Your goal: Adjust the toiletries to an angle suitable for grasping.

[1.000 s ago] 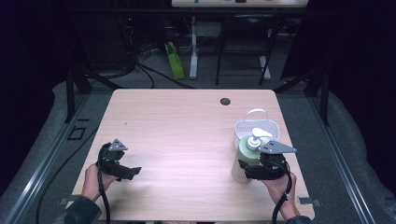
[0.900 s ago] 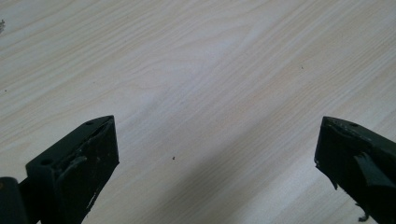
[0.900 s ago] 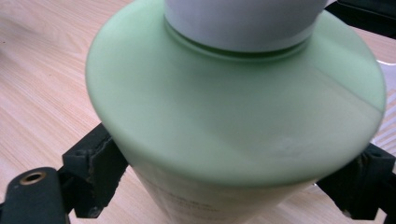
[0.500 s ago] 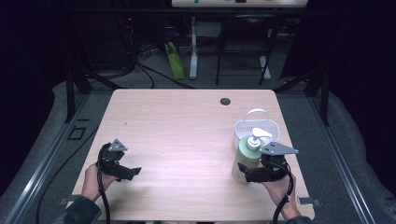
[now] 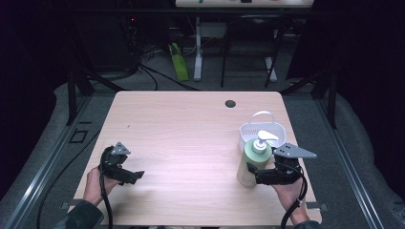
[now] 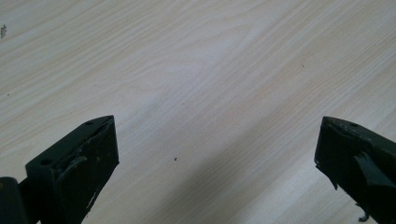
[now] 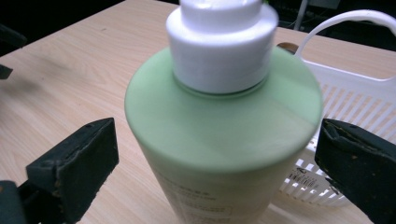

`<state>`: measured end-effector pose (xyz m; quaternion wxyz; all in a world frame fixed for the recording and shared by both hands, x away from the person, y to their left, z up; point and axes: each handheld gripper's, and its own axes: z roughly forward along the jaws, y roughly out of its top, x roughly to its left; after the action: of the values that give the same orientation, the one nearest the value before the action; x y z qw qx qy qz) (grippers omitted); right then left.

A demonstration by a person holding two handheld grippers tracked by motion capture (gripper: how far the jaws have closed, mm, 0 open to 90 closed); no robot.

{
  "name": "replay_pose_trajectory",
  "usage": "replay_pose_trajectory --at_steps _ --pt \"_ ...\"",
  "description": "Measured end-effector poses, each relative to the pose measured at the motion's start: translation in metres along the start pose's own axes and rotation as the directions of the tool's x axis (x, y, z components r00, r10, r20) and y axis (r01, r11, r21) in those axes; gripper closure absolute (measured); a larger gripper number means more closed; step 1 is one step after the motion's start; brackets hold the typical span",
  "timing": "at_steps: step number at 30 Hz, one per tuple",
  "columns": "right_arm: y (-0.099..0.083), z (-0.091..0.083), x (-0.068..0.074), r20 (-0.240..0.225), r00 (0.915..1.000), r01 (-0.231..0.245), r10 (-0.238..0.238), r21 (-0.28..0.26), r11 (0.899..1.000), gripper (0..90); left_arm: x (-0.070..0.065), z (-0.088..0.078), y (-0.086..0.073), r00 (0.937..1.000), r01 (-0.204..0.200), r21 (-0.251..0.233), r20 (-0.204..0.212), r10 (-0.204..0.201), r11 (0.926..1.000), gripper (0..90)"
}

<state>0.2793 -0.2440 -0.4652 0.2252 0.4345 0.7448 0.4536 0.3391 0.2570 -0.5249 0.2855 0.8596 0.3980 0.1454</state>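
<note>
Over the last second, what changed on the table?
The right gripper has just been opening its jaws; they now stand apart on either side of the green pump bottle, pads clear of it. The bottle stays upright beside the white basket. The left gripper stayed put, open over the table.

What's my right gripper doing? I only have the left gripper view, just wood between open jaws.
Observer: The right gripper has just been opening its jaws; a green pump bottle stands upright between them, not squeezed.
Operator: Anything close to that bottle?
Observer: A white basket sits just behind it, handle raised.
Operator: And where is my left gripper from there?
Observer: The left gripper is at the table's near left corner, well apart from the bottle, with bare wood between them.
</note>
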Motion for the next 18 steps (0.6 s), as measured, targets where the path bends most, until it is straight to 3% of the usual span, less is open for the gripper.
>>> replay_pose_trajectory --at_steps 4,7,18 --pt "0.005 -0.008 0.0 0.024 0.9997 0.004 -0.002 -0.069 0.998 0.0 0.001 0.0 0.0 0.9999 0.009 -0.001 0.006 -0.009 1.0 0.0" --pt "0.009 -0.01 0.001 0.023 0.9997 0.003 -0.001 -0.09 0.996 0.0 0.0 0.001 0.0 0.9999 0.01 0.001 0.004 -0.01 0.9999 0.0" --pt "0.014 -0.009 0.001 0.031 0.9995 0.006 -0.003 -0.095 0.995 0.0 0.0 0.002 0.001 0.9999 0.008 0.004 0.009 -0.008 1.0 0.0"
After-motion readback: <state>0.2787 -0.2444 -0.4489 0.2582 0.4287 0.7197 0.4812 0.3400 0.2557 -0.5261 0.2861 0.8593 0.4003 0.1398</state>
